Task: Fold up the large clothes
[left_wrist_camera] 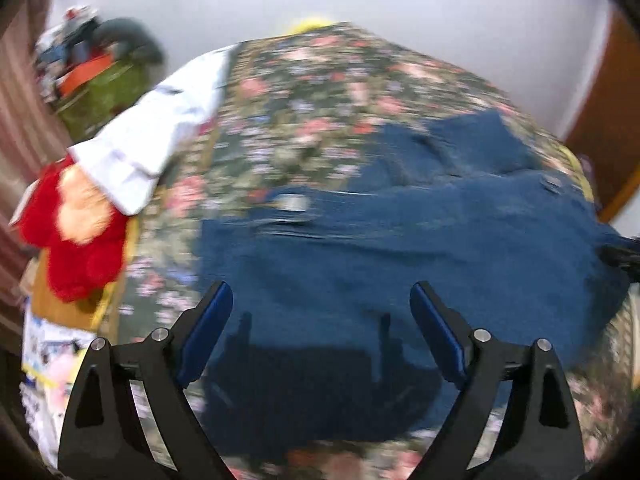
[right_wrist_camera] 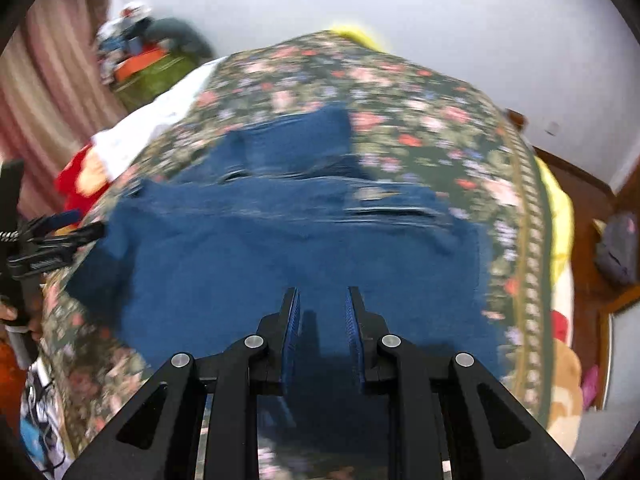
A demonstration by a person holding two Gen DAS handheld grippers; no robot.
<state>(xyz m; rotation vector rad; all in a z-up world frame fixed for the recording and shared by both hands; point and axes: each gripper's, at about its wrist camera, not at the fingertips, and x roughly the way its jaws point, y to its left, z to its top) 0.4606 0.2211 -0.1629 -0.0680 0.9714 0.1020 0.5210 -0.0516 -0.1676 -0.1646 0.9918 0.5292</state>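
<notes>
A pair of blue jeans (left_wrist_camera: pixel 400 248) lies spread across a bed with a dark floral cover (left_wrist_camera: pixel 312 92); it also shows in the right wrist view (right_wrist_camera: pixel 304 240). My left gripper (left_wrist_camera: pixel 322 300) is wide open and empty, hovering over the near part of the jeans. My right gripper (right_wrist_camera: pixel 322 300) is partly open with a narrow gap and nothing between its blue pads, also above the near part of the jeans. The left gripper shows at the left edge of the right wrist view (right_wrist_camera: pixel 76 226). Both views are motion-blurred.
A white garment (left_wrist_camera: pixel 160 132) and a red plush toy (left_wrist_camera: pixel 76 232) lie at the bed's left edge. A green box with clutter (left_wrist_camera: pixel 104 80) stands behind them. A yellow blanket (right_wrist_camera: pixel 556 216), a wooden frame and a grey bag (right_wrist_camera: pixel 618 248) are at the right.
</notes>
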